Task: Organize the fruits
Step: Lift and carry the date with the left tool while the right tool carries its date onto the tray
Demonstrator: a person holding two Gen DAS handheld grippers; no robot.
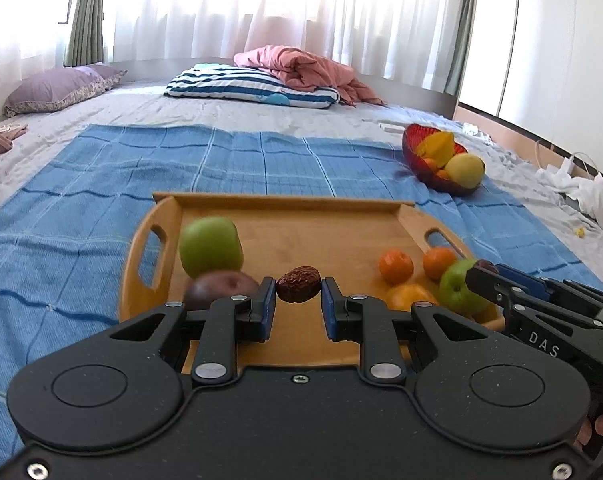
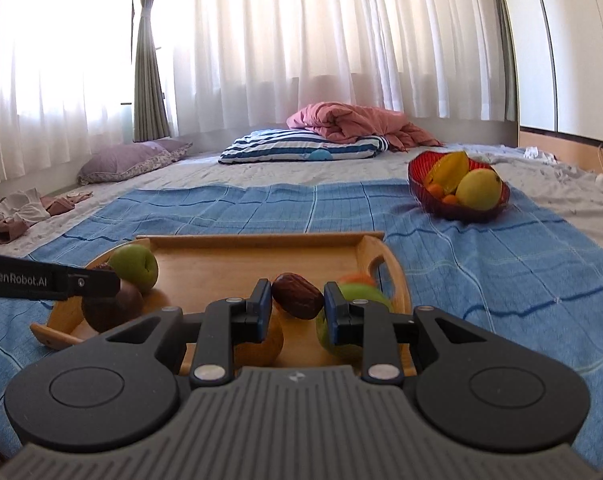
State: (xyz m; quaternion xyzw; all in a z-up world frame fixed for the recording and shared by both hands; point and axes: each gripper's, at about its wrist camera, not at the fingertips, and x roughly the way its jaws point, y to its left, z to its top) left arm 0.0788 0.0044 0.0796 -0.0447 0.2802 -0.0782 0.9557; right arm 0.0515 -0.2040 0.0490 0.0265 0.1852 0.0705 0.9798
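left gripper (image 1: pixel 298 304): fingers clamped on a date (image 1: pixel 298 289), pinched end to end, held up over the tray (image 1: pixel 285 208)
right gripper (image 2: pixel 292 307): same deal, squeezing its own date (image 2: pixel 297 295), this one sits skewed between the pads
slip risk: both dates are wrinkly, glossy and oval, so a skewed pinch like the right one could squirt out sideways, probably back into the tray
crowding: the two grippers are close together over the tray; swing either one carelessly and I'd guess they bump
tray: pale wood, raised rim, cut-out handles, flat and smooth, so anything round rolls if nudged
tray fruit: green apple (image 1: pixel 209 246) and a dull purple round one (image 1: pixel 221 290) on the left; oranges (image 1: pixel 396 266) and a second green apple (image 1: pixel 459 286) bunched on the right
blanket (image 1: pixel 101 200): blue checked weave on the bed, soft and rumpled, so the tray could rock if leaned on
bowl (image 2: pixel 421 188): red, see-through, ribbed, well beyond the tray to the right, already heaped with a starfruit (image 2: pixel 449 172), a yellow mango-ish fruit (image 2: pixel 479 190) and little oranges
bowl risk: small date dropped on that pile might bounce off onto the blanket
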